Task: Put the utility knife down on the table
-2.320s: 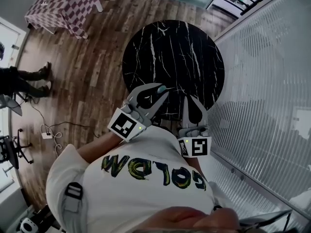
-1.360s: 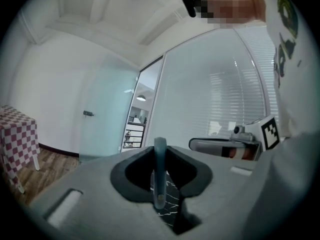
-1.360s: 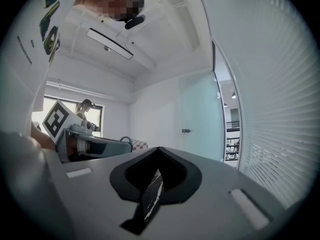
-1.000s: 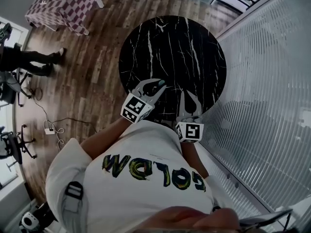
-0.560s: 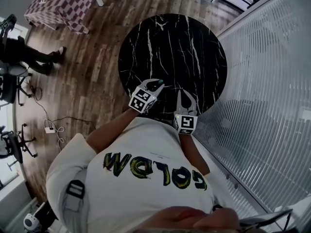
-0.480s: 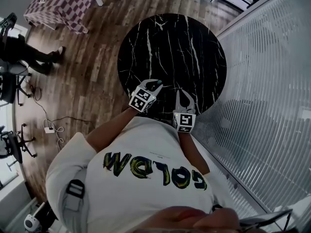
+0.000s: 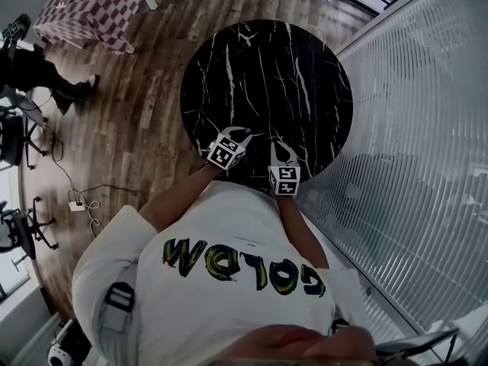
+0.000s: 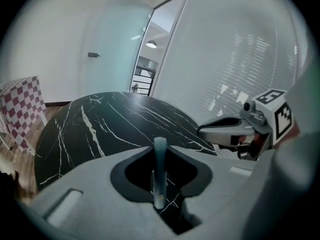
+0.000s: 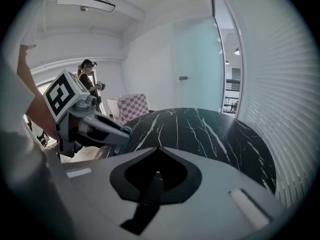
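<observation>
A slim teal utility knife stands upright between the jaws of my left gripper, which is shut on it. In the head view that gripper hangs low over the near edge of the round black marble table, the knife's teal tip showing at its front. My right gripper is beside it to the right, over the same edge. Its jaws meet with nothing between them. The right gripper view also catches the left gripper with the knife tip.
A checkered-cloth table stands on the wood floor at the far left. A person is by the left edge near office chairs. A ribbed glass wall runs along the right.
Both grippers have sunk toward the table's near edge and look smaller in the head view. The knife stays in the left gripper. The person at the left has shifted.
</observation>
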